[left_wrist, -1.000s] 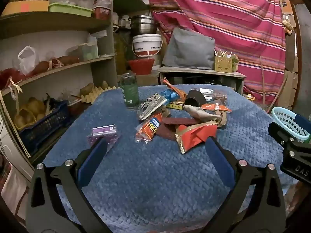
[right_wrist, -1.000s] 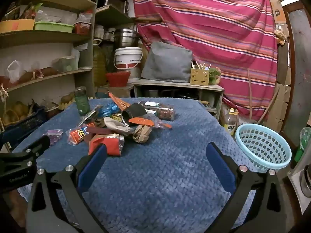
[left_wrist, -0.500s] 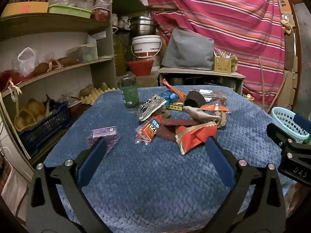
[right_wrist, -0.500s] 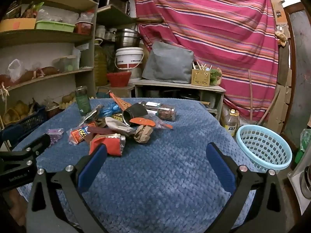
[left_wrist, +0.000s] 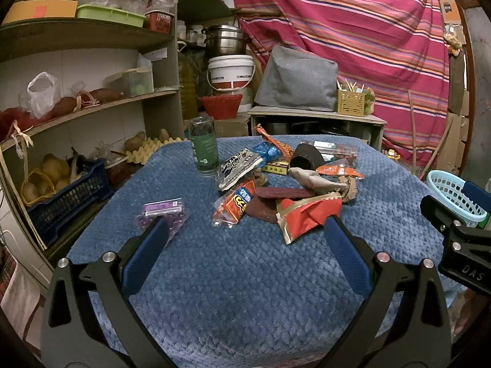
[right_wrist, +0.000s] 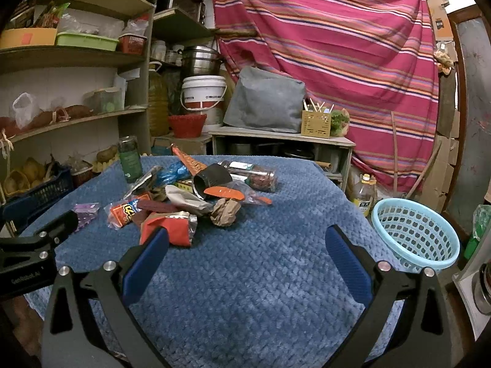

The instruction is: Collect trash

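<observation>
A heap of trash lies mid-table on the blue cloth (left_wrist: 245, 291): a red wrapper (left_wrist: 307, 216), an orange snack bag (left_wrist: 234, 205), a crumpled brown paper ball (right_wrist: 225, 211), a black cup on its side (right_wrist: 211, 179) and a clear jar lying down (right_wrist: 254, 176). A purple packet (left_wrist: 162, 213) lies apart at the left. My left gripper (left_wrist: 245, 245) is open and empty, short of the heap. My right gripper (right_wrist: 247, 247) is open and empty, to the right of the heap. A light blue basket (right_wrist: 415, 234) stands off the table's right edge.
A green bottle (left_wrist: 204, 144) stands upright behind the heap. Shelves with potatoes and a dark blue crate (left_wrist: 64, 193) run along the left. A low shelf unit (right_wrist: 282, 144) and a striped curtain stand behind the table. An oil bottle (right_wrist: 363, 194) stands on the floor.
Both grippers have drifted very slightly closer to the heap. Both stay open and empty.
</observation>
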A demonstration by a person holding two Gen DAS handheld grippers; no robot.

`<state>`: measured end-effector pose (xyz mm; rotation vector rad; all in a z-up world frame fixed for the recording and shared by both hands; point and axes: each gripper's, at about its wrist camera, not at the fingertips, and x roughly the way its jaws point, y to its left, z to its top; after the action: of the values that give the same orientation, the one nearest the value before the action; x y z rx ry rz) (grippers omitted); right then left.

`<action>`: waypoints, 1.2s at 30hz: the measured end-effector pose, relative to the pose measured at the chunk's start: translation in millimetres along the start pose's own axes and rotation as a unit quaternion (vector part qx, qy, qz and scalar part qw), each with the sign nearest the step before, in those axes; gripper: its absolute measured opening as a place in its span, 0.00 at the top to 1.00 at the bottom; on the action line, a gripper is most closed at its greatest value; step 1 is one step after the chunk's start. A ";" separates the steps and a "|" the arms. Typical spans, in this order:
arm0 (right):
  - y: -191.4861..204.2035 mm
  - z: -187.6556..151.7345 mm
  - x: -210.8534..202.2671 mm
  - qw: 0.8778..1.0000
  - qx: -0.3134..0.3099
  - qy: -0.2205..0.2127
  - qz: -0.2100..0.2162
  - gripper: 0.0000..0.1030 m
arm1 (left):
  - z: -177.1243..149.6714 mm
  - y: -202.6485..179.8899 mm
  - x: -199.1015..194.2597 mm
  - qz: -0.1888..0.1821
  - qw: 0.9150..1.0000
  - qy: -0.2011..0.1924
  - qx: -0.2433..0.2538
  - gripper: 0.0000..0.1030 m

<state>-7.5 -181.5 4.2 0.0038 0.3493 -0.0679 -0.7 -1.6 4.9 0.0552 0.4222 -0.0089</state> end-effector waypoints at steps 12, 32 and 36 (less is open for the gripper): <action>-2.0 -0.7 -0.1 1.000 -0.001 0.000 -0.001 0.04 | 0.0 1.1 0.0 0.000 1.000 0.001 -0.001 0.05; -1.7 -0.6 -0.4 1.000 -0.001 0.000 -0.003 0.04 | -0.5 2.0 0.0 0.000 1.000 0.000 -0.003 0.05; -3.4 -0.5 -0.4 1.000 -0.001 -0.001 -0.003 0.04 | -0.8 2.2 0.1 -0.001 1.000 0.000 -0.002 0.05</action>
<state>-8.3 -184.8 4.0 0.0007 0.3474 -0.0743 -0.9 0.6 4.2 0.0507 0.4218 -0.0093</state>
